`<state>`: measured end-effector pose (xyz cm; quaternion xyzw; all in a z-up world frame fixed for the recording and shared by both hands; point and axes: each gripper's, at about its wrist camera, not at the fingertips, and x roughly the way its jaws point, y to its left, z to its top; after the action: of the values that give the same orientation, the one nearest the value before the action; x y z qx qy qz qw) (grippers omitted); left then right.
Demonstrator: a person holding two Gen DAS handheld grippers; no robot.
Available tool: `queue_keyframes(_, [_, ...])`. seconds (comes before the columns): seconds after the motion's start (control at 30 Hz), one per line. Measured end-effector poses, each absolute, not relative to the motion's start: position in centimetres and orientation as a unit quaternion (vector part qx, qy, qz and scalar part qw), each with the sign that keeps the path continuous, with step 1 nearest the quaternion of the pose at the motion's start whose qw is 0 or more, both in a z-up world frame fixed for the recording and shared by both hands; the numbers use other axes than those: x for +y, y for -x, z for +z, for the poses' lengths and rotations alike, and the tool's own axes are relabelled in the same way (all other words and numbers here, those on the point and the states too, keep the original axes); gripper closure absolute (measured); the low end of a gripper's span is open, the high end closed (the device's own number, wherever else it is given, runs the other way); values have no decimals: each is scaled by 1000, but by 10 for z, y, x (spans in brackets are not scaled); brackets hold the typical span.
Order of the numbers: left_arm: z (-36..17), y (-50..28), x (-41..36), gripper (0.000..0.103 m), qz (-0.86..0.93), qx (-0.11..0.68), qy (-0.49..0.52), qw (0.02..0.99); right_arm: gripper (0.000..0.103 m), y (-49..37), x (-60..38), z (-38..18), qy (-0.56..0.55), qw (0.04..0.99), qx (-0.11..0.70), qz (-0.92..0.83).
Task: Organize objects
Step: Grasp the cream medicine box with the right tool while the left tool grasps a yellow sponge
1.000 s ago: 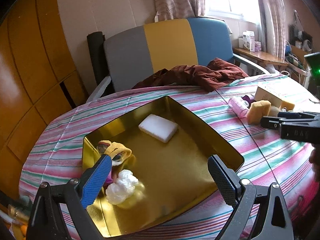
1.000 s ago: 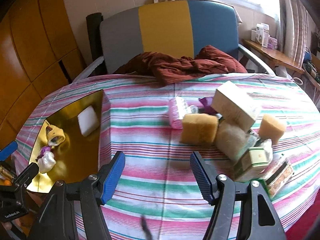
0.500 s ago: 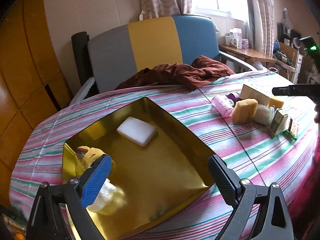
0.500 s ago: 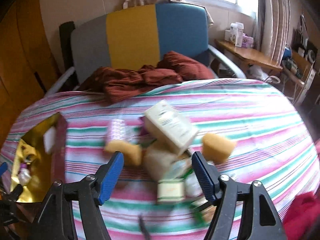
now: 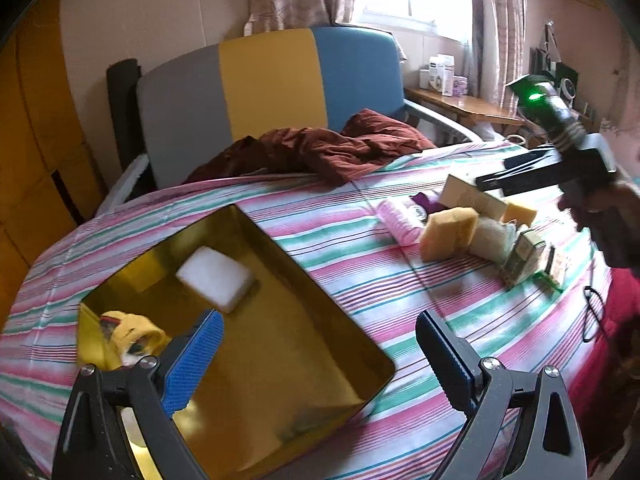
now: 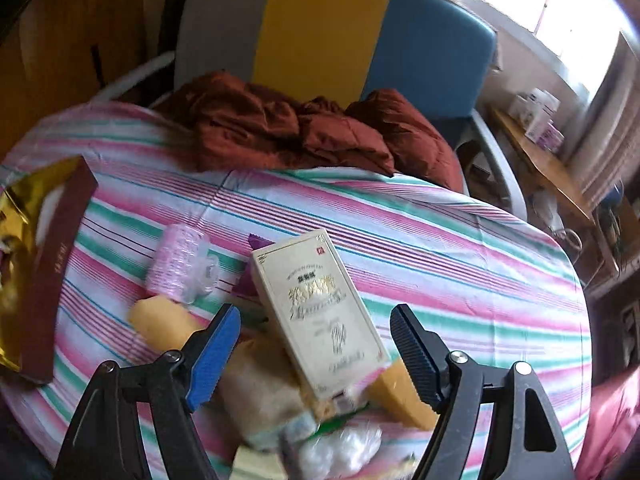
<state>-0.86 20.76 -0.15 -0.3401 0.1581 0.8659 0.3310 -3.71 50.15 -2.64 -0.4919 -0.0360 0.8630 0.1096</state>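
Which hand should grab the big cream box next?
Probably the right gripper: its open jaws, just widened, already straddle the cream cardboard box atop the pile. The left gripper hangs open over the gold tray, away from it.

Items counted, both views:
- gold tray (image 5: 304,280): one
- white foam block (image 5: 216,278), in the tray: one
- yellow soft toy (image 5: 132,334), in the tray: one
- yellow sponges (image 5: 450,232): two
- cream carton (image 6: 320,312): one
- pink ribbed roll (image 6: 176,264): one
- small green-printed box (image 5: 524,256): one
- rust-red garment (image 6: 312,132): one
- striped cloth (image 5: 380,280): one
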Motion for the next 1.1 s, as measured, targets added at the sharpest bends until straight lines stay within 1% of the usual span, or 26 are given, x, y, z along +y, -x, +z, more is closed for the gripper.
queue_keyframes(0.17, [-3, 14, 228, 4, 856, 149, 352, 350, 24, 56, 511, -45, 512, 100, -37, 852])
queue_keyframes(0.2, [-2, 16, 233, 4, 853, 145, 354, 354, 27, 57, 513, -47, 513, 99, -34, 852])
queue_keyframes(0.23, [-2, 18, 237, 4, 852, 141, 356, 357, 31, 57, 515, -50, 514, 96, -30, 852])
queue_keyframes(0.27, [-2, 20, 241, 4, 849, 137, 360, 362, 40, 56, 516, -51, 512, 93, -24, 854])
queue_keyframes(0.4, [-4, 25, 262, 4, 839, 123, 373, 378, 49, 44, 521, -46, 479, 86, 11, 874])
queue_keyframes(0.7, [-23, 33, 327, 4, 815, 93, 412, 398, 50, 9, 546, 0, 358, 88, 114, 923])
queue_keyframes(0.87, [-34, 36, 361, 4, 811, 100, 422, 394, 50, 4, 555, 6, 345, 91, 141, 923])
queue_keyframes(1.1, [-47, 34, 400, 4, 814, 128, 416, 386, 50, 2, 554, 9, 345, 88, 148, 923])
